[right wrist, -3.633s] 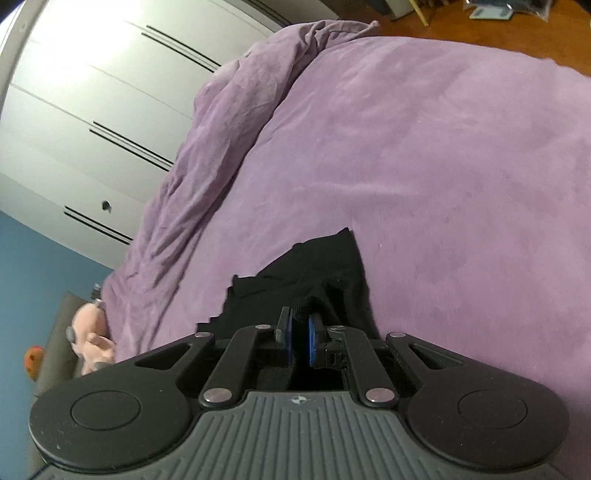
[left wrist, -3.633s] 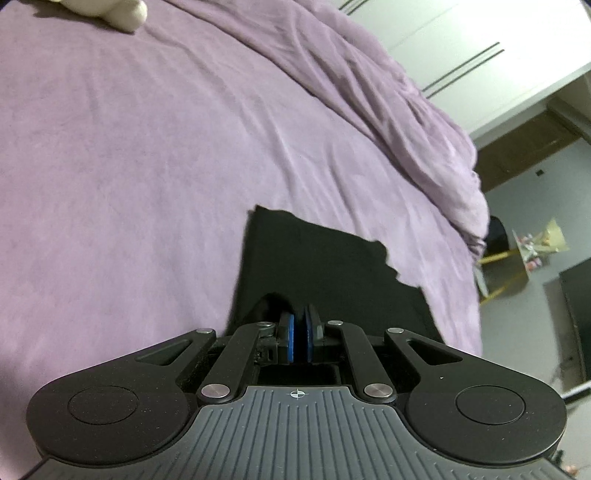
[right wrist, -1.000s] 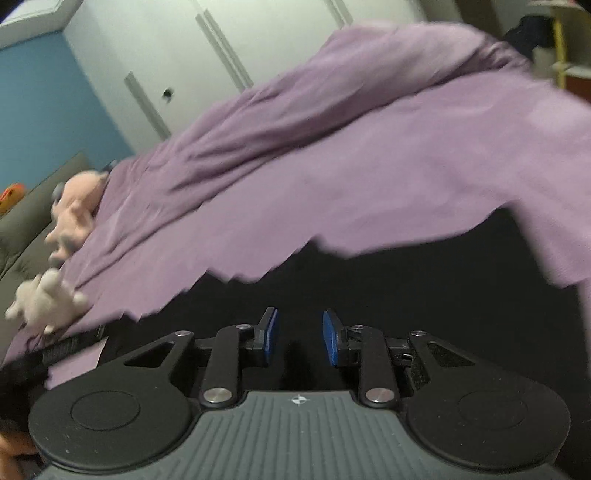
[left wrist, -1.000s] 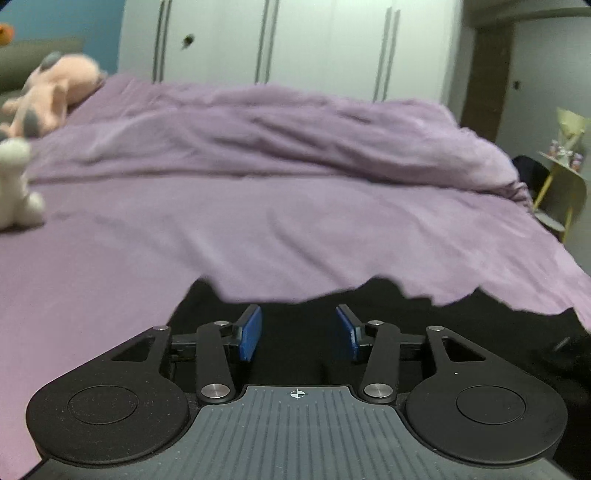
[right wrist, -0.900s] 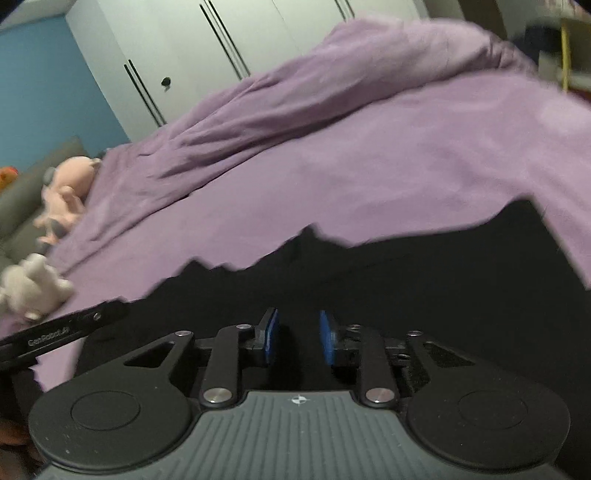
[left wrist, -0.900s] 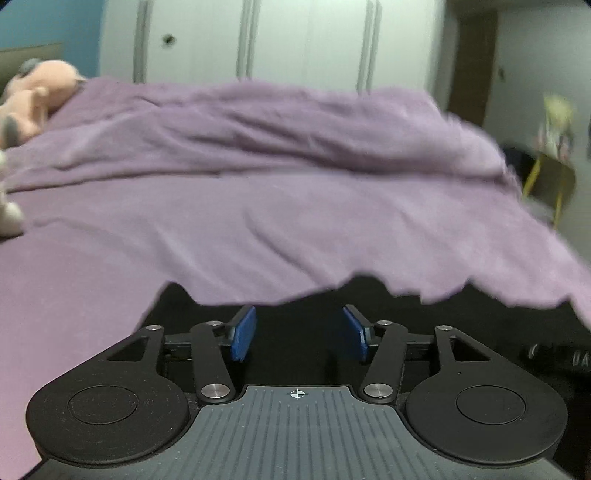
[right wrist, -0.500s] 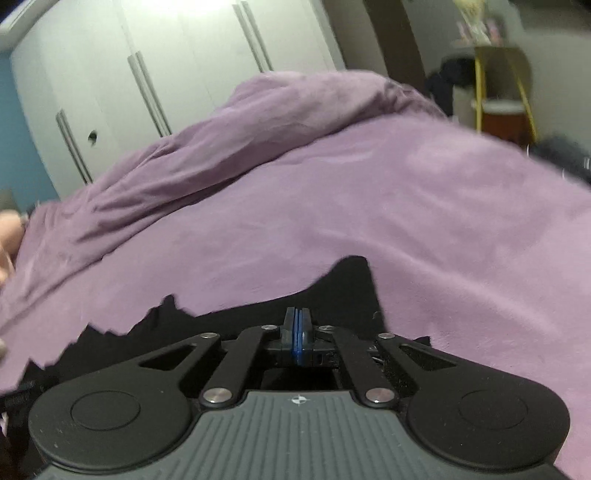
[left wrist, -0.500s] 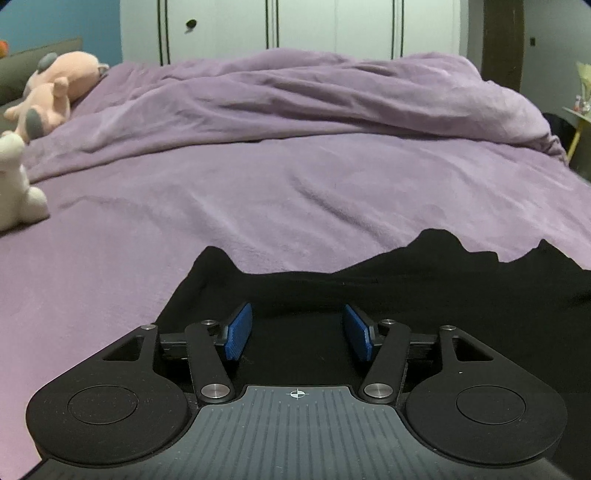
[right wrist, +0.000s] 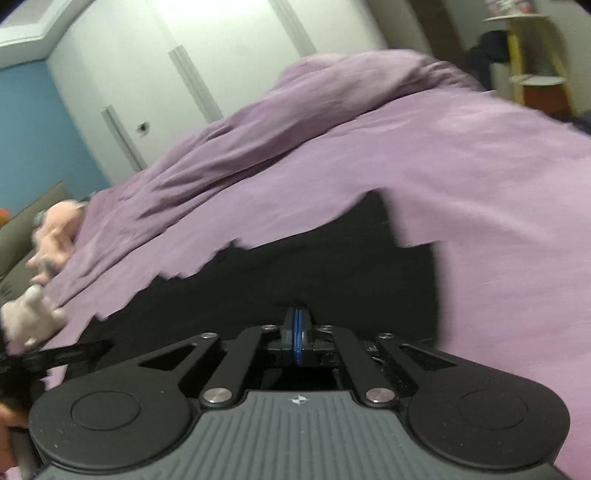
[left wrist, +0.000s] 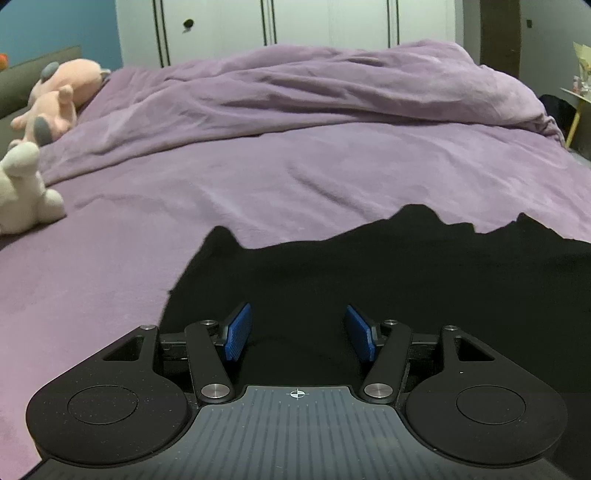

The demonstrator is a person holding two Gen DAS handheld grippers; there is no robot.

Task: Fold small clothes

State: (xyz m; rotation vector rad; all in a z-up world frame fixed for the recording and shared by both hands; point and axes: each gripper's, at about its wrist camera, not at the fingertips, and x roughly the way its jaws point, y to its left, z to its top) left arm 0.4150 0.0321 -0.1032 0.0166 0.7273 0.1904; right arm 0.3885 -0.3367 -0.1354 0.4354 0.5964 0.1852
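Note:
A black garment lies spread on the purple bed cover. My left gripper hovers low over the garment's left part, near its left edge. Its blue pads stand wide apart, with cloth under them and nothing pressed between them. In the right wrist view the same garment runs across the picture, blurred by motion. My right gripper is shut, its blue pads pressed together on the cloth bunched at their tips. The other gripper's black finger shows at the left edge.
A pink plush toy and a white plush toy lie at the bed's left side. A bunched purple duvet fills the far end before white wardrobe doors. A yellow side table stands off to the right.
The right gripper's jaws closed on the garment and it slid sideways along it. The left gripper's jaws widened a little and it sank closer to the cloth.

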